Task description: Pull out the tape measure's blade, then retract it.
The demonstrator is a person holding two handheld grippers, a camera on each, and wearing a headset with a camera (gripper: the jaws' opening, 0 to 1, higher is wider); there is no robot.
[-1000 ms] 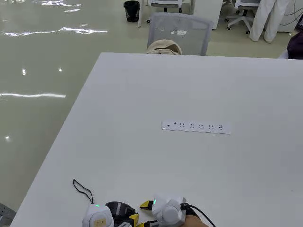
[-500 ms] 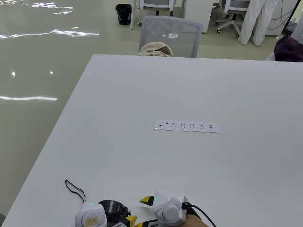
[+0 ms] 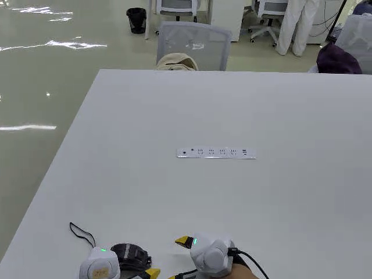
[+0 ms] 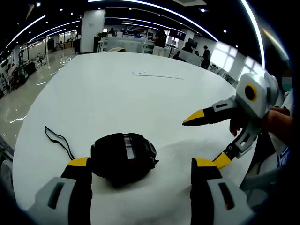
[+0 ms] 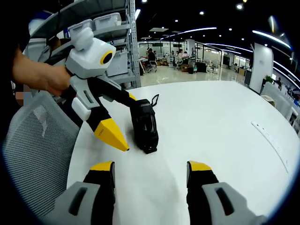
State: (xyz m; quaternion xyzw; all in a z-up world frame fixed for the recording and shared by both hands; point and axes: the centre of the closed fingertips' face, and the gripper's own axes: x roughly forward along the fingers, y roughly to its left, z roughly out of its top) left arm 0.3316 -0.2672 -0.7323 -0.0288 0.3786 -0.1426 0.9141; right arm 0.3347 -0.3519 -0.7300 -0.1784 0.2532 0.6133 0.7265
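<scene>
1. The tape measure (image 3: 131, 254), a black case, is seen lying on the white table (image 3: 261, 197) close to its near edge, at the bottom left of the head view.
2. A thin black strap (image 3: 81, 232) is seen looped on the table just beside the case, on its left.
3. The left hand-held gripper (image 4: 141, 162) is held with its jaws spread wide. In the left gripper view the tape measure (image 4: 123, 157) lies between them, close against the left-hand jaw and well clear of the other. Whether that jaw touches the case cannot be told.
4. In the right gripper view the left hand-held gripper (image 5: 123, 117) is gripped by a hand (image 5: 42, 75). One jaw runs alongside the tape measure (image 5: 144, 124), and the other jaw's yellow tip is kept apart from it.
5. The right hand-held gripper (image 5: 151, 166) is also held spread, with bare table between its jaws. It is pointed towards the case but kept apart from it.
6. In the left gripper view the right hand-held gripper (image 4: 206, 140) is seen to the right of the case, with its jaws parted.
7. A white power strip (image 3: 216, 153) is laid flat near the middle of the table, well apart from the case.
8. A grey mesh chair (image 3: 195, 43) is placed at the far edge of the table.
</scene>
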